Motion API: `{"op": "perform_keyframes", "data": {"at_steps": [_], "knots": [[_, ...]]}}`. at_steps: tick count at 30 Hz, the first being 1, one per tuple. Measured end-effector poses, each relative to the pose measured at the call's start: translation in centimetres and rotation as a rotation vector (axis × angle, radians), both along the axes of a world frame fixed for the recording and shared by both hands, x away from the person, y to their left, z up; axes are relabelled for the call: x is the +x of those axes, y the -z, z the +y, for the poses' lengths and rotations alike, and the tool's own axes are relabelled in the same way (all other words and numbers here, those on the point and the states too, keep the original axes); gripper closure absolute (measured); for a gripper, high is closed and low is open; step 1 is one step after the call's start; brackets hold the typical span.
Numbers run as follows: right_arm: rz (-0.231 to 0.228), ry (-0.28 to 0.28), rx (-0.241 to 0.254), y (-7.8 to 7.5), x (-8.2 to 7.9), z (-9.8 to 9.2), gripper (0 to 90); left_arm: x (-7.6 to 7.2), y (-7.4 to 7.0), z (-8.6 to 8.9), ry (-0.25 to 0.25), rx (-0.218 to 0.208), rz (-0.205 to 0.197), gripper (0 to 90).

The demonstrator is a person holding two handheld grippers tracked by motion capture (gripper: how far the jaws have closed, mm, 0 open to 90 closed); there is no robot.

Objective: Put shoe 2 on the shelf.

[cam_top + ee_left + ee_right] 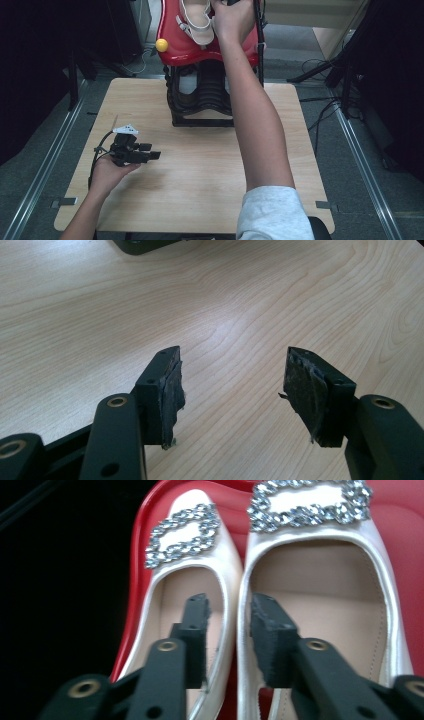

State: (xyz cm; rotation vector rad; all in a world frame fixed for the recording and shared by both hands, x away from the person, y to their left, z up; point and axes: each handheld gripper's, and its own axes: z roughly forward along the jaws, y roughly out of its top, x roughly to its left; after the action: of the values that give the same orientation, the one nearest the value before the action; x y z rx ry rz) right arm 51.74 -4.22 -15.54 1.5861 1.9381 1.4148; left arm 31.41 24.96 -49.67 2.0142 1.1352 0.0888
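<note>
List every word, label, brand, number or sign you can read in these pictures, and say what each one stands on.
There are none: no readable text shows in these views.
The white shoes bear rhinestone buckles, no lettering.
The red tray, the black rack and the wooden table show no print.
The left gripper and right gripper carry no markings.

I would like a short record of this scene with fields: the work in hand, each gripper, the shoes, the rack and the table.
work: a pair of pale shoes on the top shelf of a shoe rack
right gripper: over the two shoes, one jaw inside the left shoe, the other inside the right shoe, inner walls between them; pads not pressing
left gripper: open, nothing between the jaws, low over the table
shoes: side by side, jewelled buckles on the toes
shoe rack: black frame, red top shelf
</note>
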Motion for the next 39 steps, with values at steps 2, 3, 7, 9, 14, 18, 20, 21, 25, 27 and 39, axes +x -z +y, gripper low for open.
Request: {"op": "perform_keyframes", "data": {"at_steps": [2, 3, 7, 9, 14, 18, 20, 21, 25, 27, 39], "knots": [[-0.013, -0.012, -0.012, -0.2, -0.2, -0.2, 64.8, 0.1, 0.0, -0.2, 0.006, 0.003, -0.002, 40.5], [-0.020, -0.021, -0.016, -0.3, -0.4, -0.3, 64.1, 0.1, 0.0, -0.3, 0.007, 0.002, -0.002, 40.5], [-0.042, -0.030, -0.013, -0.8, -0.9, -1.2, 60.4, 0.4, -0.1, -0.5, 0.025, 0.010, -0.002, 40.5], [-0.048, -0.028, -0.011, -1.0, -1.0, -1.7, 58.8, 0.5, -0.1, -0.7, 0.029, 0.009, -0.003, 40.5], [-0.072, -0.043, -0.020, -1.1, -1.4, -3.1, 55.1, 1.0, -0.1, -1.2, 0.048, 0.016, 0.003, 40.4], [-0.088, -0.068, -0.035, -0.9, -1.6, -3.9, 51.0, 1.3, -0.1, -1.6, 0.059, 0.023, 0.003, 40.4], [-0.089, -0.075, -0.030, -0.8, -1.6, -4.2, 48.2, 1.4, -0.1, -1.8, 0.062, 0.024, 0.002, 40.4], [-0.090, -0.077, -0.029, -0.7, -1.6, -4.4, 47.3, 1.5, -0.1, -1.8, 0.064, 0.026, 0.003, 40.4], [-0.099, -0.078, -0.036, -0.5, -1.8, -5.0, 44.7, 1.7, -0.1, -2.2, 0.075, 0.031, 0.006, 40.4], [-0.096, -0.076, -0.027, -0.4, -1.9, -5.4, 43.4, 1.8, -0.1, -2.3, 0.080, 0.034, 0.006, 40.3], [-0.101, -0.072, -0.014, 0.5, -2.3, -8.9, 40.1, 2.1, 0.0, -2.6, 0.085, 0.031, 0.002, 39.9]]}}
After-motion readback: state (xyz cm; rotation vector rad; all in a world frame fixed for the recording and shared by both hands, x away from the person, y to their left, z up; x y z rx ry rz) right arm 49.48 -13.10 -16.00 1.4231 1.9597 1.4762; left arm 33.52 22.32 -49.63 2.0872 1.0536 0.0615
